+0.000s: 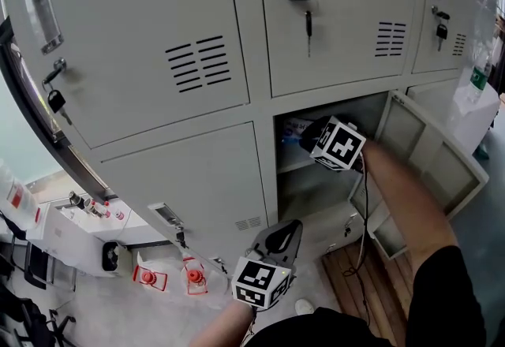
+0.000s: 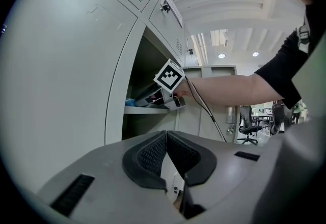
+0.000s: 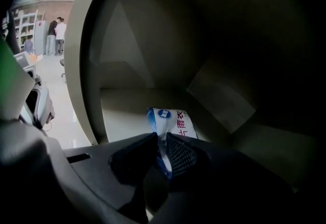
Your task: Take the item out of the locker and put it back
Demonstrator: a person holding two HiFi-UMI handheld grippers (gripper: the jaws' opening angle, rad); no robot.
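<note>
A white and blue printed packet (image 3: 170, 118) lies on the shelf (image 3: 127, 103) inside the open locker compartment (image 1: 316, 180). My right gripper (image 3: 162, 139) reaches into that compartment, pointing downward, shut on the packet's near edge, which is pinched between the dark pads. In the head view the right gripper (image 1: 306, 135) is at the shelf with the packet (image 1: 290, 128) just beyond it. My left gripper (image 1: 288, 231) hangs lower, outside the lockers, with its jaws shut and nothing between them. The left gripper view shows its own gripper (image 2: 166, 136) in front and the right gripper (image 2: 153, 98) at the shelf.
The compartment's door (image 1: 430, 172) stands swung open to the right. Closed locker doors surround it, with keys hanging in locks (image 1: 308, 22). Red and white items (image 1: 150, 276) and white boxes (image 1: 71, 235) sit on the floor at lower left. A cable (image 1: 364, 219) hangs from the right gripper.
</note>
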